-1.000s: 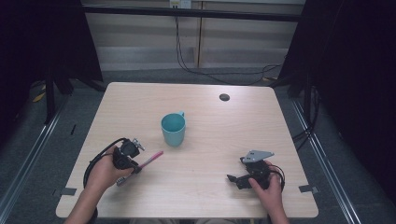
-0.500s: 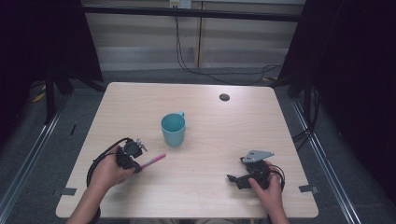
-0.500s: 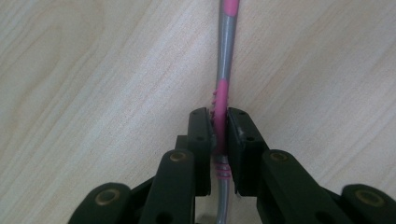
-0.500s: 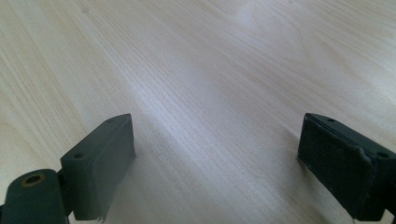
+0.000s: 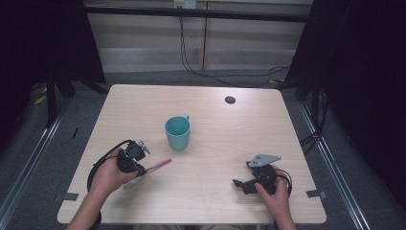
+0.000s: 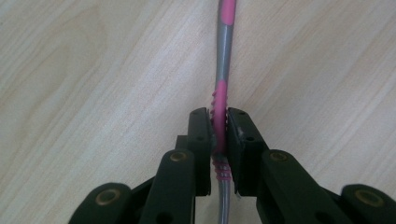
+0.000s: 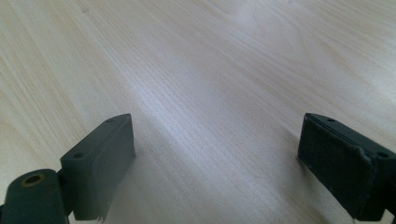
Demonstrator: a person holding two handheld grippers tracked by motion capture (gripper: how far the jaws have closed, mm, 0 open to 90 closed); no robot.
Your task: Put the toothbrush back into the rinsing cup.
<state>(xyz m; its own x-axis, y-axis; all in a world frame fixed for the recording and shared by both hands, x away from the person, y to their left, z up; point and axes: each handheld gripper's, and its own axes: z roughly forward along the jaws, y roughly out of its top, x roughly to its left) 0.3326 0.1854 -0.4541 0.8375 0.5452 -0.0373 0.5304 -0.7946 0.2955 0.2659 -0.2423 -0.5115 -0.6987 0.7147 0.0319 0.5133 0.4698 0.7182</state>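
Left claw (image 6: 218, 133) is pinching the toothbrush (image 6: 223, 70) on its ribbed pink grip, pads clamped on both sides; the jaws have just been closing onto it. Toothbrush runs straight out ahead of that claw, low over the surface (image 5: 210, 191); can't tell if the far end touches the wood. In the high view its pink tip (image 5: 160, 165) points from your left claw (image 5: 136, 165) toward the cup (image 5: 177, 132), which sits up and to the right of it, near but apart.

Step, as I read it: grasp done, lift and carry not yet started. Likely next: raise it, swing it over the cup, tip it nearer upright so it clears the rim, then drop it in.

Left hand (image 5: 109, 176) lies low, claw about level. Right claw (image 7: 215, 154) is spread wide with nothing between the jaws, parked by your right hand (image 5: 273, 189), well apart from the cup.
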